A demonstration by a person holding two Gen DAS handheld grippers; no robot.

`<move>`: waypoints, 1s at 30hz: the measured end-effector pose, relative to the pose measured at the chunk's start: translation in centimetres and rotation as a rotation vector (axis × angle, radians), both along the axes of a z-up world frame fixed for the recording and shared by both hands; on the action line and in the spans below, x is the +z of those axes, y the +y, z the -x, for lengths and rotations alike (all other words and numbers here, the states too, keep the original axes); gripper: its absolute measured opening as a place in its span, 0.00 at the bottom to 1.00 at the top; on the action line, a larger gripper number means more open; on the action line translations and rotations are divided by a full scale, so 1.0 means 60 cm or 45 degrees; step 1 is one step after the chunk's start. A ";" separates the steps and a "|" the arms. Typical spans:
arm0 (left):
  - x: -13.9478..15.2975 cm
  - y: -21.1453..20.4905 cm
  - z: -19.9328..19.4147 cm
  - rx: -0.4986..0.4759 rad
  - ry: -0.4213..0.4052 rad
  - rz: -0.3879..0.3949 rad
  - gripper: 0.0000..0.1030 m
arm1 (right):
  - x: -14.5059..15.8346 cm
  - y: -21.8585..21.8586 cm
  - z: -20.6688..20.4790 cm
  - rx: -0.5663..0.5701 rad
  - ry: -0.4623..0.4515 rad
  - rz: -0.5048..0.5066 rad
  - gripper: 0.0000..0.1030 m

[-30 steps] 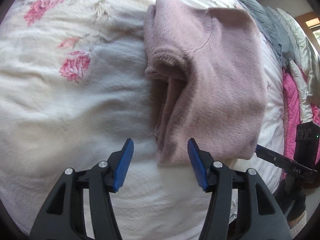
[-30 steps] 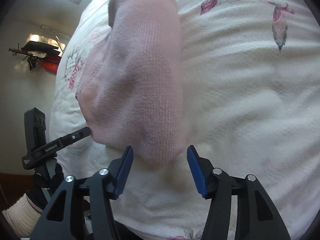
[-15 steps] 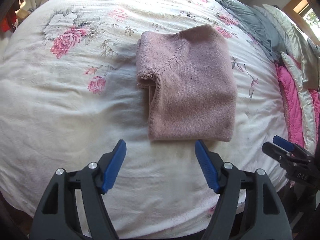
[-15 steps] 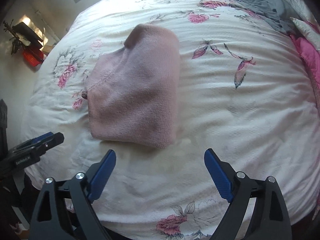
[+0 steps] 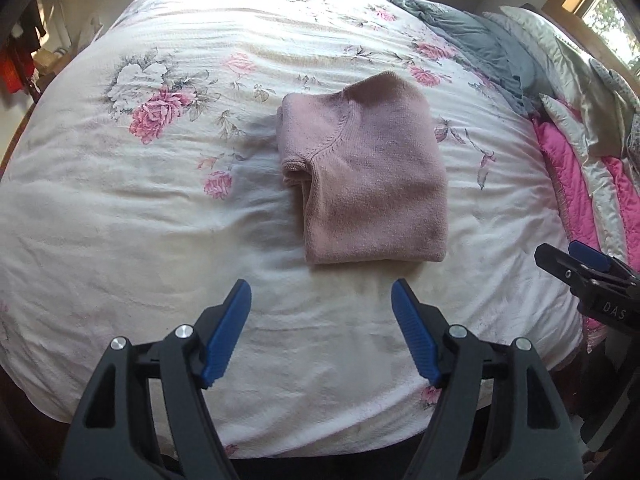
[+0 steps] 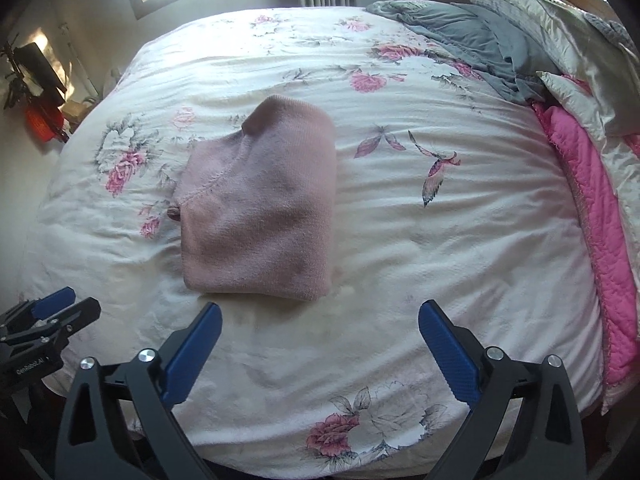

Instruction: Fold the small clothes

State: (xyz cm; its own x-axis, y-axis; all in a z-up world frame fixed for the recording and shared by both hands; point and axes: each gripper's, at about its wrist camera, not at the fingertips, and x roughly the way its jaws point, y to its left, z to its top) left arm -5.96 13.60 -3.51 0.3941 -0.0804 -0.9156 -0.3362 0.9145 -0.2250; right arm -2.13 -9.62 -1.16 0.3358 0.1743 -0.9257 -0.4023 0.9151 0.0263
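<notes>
Both the left gripper and right gripper are hovering with fingers wide and empty, so the folded sweater is risking slumping open along its loose sleeve edge on the soft bed.

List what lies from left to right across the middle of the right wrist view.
Red object by the wall → large pink rose print → folded pink sweater → butterfly print → pink quilted blanket.
</notes>
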 end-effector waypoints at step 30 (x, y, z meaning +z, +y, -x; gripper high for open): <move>0.025 -0.030 -0.001 -0.009 -0.025 -0.003 0.73 | 0.027 -0.002 0.023 0.027 -0.035 0.017 0.96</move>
